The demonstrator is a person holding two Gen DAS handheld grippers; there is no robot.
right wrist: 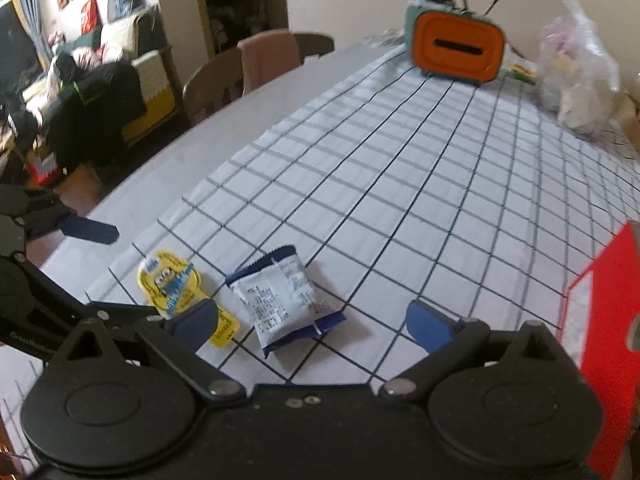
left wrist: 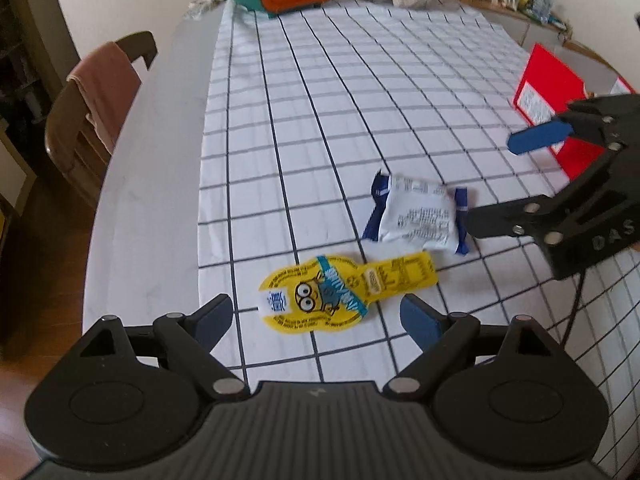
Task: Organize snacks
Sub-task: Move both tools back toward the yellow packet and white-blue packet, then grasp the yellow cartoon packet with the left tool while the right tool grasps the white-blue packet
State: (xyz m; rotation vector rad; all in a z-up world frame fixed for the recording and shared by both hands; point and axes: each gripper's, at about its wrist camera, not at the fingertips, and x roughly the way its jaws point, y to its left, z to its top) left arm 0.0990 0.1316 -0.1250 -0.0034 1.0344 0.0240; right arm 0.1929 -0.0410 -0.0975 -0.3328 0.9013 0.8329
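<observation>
Nearest the left gripper [left wrist: 316, 316], whose jaws stand wide and hold nothing, lies a flat yellow cartoon-printed snack packet [left wrist: 344, 294] on the white grid-checked tablecloth [left wrist: 360, 100]. Just beyond it, close but apart, sits a white-and-blue crinkled snack pouch [right wrist: 286, 296], straight ahead of the right gripper [right wrist: 316, 324], also spread wide and holding nothing. At the right stands a red cardboard box [right wrist: 604, 344]; its inside is hidden from both views. Along the far edge rest a teal-and-orange slotted container [right wrist: 456, 46] and a clear plastic bag [right wrist: 576, 76], perhaps holding more snacks. Between them, checked cloth runs bare; bare grey tabletop [left wrist: 152, 160] borders the left side.
</observation>
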